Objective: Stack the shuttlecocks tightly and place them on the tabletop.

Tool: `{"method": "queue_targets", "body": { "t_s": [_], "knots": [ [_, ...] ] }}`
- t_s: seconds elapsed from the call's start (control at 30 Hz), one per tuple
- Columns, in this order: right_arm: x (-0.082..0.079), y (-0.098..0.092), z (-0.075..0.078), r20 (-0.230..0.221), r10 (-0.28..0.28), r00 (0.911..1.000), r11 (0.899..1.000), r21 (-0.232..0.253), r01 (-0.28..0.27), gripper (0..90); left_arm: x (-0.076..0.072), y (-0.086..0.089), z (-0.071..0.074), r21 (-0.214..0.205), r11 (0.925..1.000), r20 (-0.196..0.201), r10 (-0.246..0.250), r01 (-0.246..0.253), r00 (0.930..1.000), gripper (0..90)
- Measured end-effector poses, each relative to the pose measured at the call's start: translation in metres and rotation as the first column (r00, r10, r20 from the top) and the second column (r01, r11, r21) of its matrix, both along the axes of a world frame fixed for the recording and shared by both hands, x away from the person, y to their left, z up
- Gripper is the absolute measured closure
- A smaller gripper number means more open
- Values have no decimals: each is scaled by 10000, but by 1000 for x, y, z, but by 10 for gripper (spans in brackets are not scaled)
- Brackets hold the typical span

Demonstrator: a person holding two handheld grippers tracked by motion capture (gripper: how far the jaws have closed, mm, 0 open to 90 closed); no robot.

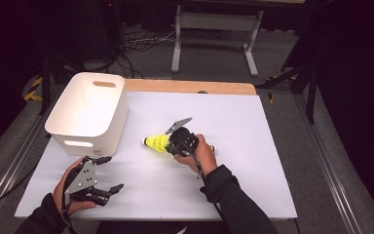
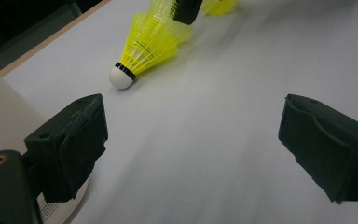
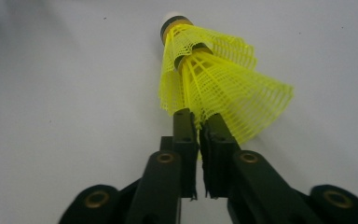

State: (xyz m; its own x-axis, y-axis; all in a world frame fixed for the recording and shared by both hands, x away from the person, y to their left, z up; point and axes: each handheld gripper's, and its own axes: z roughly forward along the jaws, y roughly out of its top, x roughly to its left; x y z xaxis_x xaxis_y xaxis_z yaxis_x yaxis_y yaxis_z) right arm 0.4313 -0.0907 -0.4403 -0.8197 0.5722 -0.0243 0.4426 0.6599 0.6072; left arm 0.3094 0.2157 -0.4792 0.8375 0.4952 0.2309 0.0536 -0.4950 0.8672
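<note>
White tabletop (image 1: pixel 233 195) takes up most of the scene, with a strip of bare wood (image 1: pixel 190 87) showing along its far edge. Next biggest thing is the white plastic bin (image 1: pixel 88 111) sitting at the far left corner, handle slots cut in its sides; I can't see what's inside it from here

Then the two hand-held tools. Left gripper (image 1: pixel 111 173) rests near the front left of the table, just in front of the bin, and its jaws are spread wide with nothing but bare table between them, which the left gripper view makes pretty obvious. Right gripper (image 1: pixel 172 145) is around the middle of the table, and its jaws are pinched nearly together on the rim of the yellow mesh skirt of a shuttlecock (image 3: pixel 214 88)

Looks like two yellow shuttlecocks nested together actually, the right gripper view shows one skirt tucked inside the other, white cork tip (image 3: pixel 173 17) pointing away from the gripper. They're lying on the tabletop near its middle, a bit right of the bin, cork end toward the bin side
</note>
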Motion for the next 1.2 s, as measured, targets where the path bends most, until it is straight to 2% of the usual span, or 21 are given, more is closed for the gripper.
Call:
{"method": "queue_targets", "body": {
  "t_s": [0.1,0.23,0.47,0.6,0.73,0.83,0.9,1.03,1.13,1.2],
  "knots": [
    [3,1,-4,-201,-41,9998,9998,-175,38,881,-1,0,0,6,10000,17,-24,24,10000,88],
    [5,2,-6,-149,-171,9997,9995,-249,167,873,-1,-1,0,-11,10000,-10,-34,34,10000,89],
    [8,2,-7,-33,-395,9992,9984,-406,393,766,-2,1,1,-74,9999,60,-97,98,9999,96],
    [5,-1,-1,262,-477,9985,9982,-362,486,670,-3,3,3,-319,9995,102,-86,89,9999,79],
    [0,-7,10,763,-407,9963,9986,-312,432,579,-3,3,3,-297,9995,139,-90,94,9999,76],
    [-2,-11,16,1015,-475,9937,9982,-303,508,563,-3,3,3,-316,9994,145,-132,136,9998,76],
    [-4,-16,22,1098,-502,9927,9987,-8,506,542,-3,3,3,-348,9993,140,-123,128,9998,76],
    [-10,-26,31,1438,-573,9879,9982,233,545,498,-3,3,3,-318,9994,125,-109,113,9999,76],
    [-20,-36,38,1965,-626,9785,9979,295,579,480,-2,4,3,-375,9992,106,-157,161,9998,75],
    [-27,-44,42,2109,-644,9754,9974,459,559,457,-2,5,3,-431,9988,112,-236,241,9997,73]
  ]
}}
